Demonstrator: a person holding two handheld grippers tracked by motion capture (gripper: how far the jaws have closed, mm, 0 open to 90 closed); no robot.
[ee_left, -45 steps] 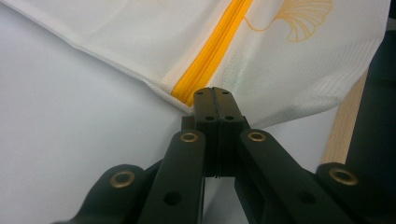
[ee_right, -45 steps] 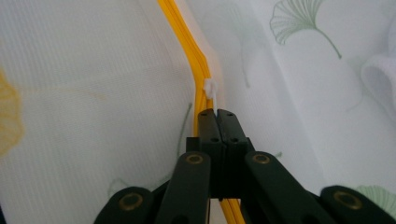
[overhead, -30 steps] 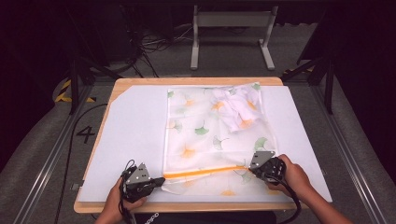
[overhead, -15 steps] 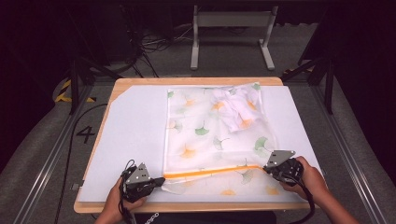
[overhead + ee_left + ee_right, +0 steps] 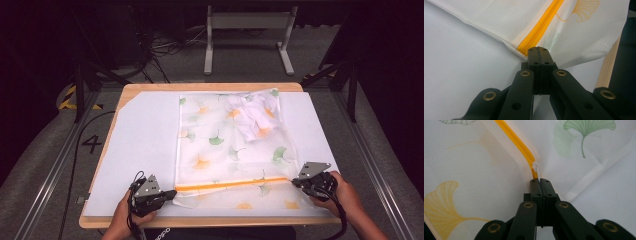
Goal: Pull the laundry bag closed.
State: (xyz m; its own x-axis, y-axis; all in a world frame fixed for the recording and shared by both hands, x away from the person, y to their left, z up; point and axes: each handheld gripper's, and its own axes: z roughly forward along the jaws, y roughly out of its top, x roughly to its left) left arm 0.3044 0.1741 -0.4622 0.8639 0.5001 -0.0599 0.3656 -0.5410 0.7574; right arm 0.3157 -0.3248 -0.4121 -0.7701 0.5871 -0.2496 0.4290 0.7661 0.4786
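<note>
Holding the bag (image 5: 230,145) flat on the surface (image 5: 145,145), we have both grippers at the two ends of its orange zipper (image 5: 232,183), near the edge closest to us. The left gripper (image 5: 170,192) has its jaws pressed together on the bag's corner, right where the zipper ends (image 5: 534,37). The right gripper (image 5: 296,181) has its jaws pressed together on the white slider pull (image 5: 536,167) at the opposite end of the zipper (image 5: 516,142). We judge the zipper fully closed, with the slider parked at the right end. A crumpled white item (image 5: 252,117) sits inside the bag, toward the far right corner.

Possible faults from this state:

- Pull slips out. The tab is small and only its tip appears pinched; a sideways tug could free it.
- Fabric bunches. If the left gripper loosens its anchor, the mesh would follow the slider instead of staying taut.
- Slider jams. Lifting the pull at a steep angle could drag loose fabric into the teeth.
- Bag slides. Uneven tension between the grippers could shift the whole bag across the smooth surface.
</note>
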